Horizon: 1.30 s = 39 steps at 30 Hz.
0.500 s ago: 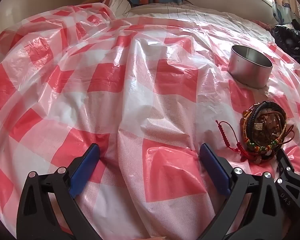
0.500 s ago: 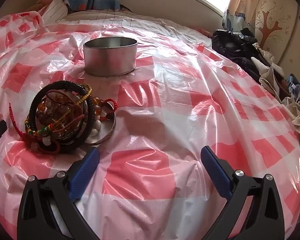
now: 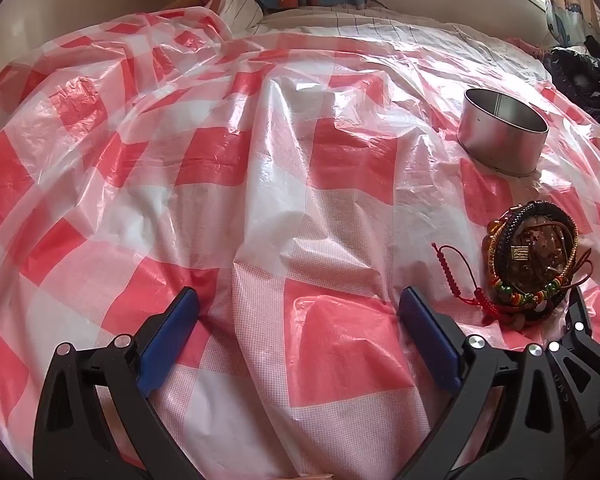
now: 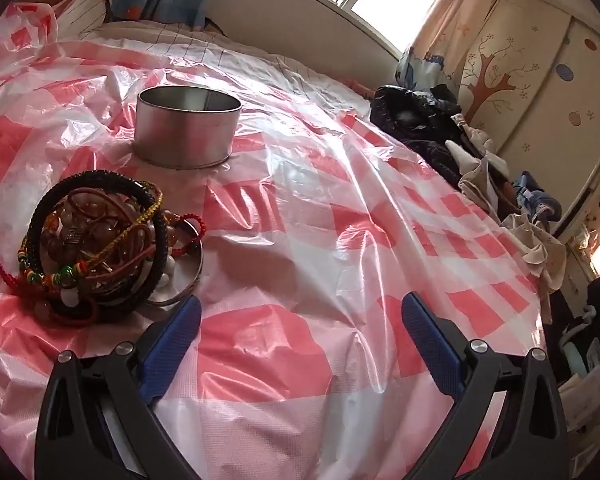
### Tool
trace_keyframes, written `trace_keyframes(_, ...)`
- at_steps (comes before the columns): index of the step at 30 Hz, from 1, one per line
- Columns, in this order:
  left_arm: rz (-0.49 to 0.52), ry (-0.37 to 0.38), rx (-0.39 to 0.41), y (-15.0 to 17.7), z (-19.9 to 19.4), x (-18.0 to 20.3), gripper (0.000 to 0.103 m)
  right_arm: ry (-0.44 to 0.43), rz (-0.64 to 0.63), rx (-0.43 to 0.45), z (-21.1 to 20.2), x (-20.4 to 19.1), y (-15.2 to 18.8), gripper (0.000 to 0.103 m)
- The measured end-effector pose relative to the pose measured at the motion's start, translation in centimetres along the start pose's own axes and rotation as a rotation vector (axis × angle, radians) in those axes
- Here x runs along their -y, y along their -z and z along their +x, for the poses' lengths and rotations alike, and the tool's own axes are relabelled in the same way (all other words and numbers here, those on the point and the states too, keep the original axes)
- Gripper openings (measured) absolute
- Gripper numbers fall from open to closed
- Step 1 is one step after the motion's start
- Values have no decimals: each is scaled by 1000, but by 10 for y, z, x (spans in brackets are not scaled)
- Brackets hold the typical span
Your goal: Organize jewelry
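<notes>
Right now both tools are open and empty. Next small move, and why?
Probably swing the right tool left toward the pile of bracelets and take one strand. Both tools stand open over bare checked plastic sheet; the pile sits just beside the right tool's left finger, nearer than to the left tool. The metal tin behind it looks empty.

Bracelet pile (image 4: 100, 240) near round tin (image 4: 186, 130) — right gripper (image 4: 300, 322) gapes empty.
</notes>
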<state>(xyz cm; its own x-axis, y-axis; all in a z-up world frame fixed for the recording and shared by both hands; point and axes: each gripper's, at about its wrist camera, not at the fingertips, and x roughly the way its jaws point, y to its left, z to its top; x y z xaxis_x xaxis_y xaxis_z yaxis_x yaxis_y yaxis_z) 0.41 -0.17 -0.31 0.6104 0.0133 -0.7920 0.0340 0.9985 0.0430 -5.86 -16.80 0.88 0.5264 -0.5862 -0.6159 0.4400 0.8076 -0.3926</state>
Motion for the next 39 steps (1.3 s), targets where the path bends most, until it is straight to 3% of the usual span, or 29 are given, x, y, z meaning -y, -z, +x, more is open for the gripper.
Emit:
trace_keyframes(15, -7, -5, 4, 2, -9, 1, 96, -470, 134, -76, 21, 36, 17, 96)
trace_keyframes(31, -2, -16, -4, 0, -6, 0, 96, -542, 152, -68, 14, 39, 18, 96)
trace_keyframes(39, -1, -16, -4, 0, -6, 1, 96, -609, 174, -1, -3, 41, 23, 96)
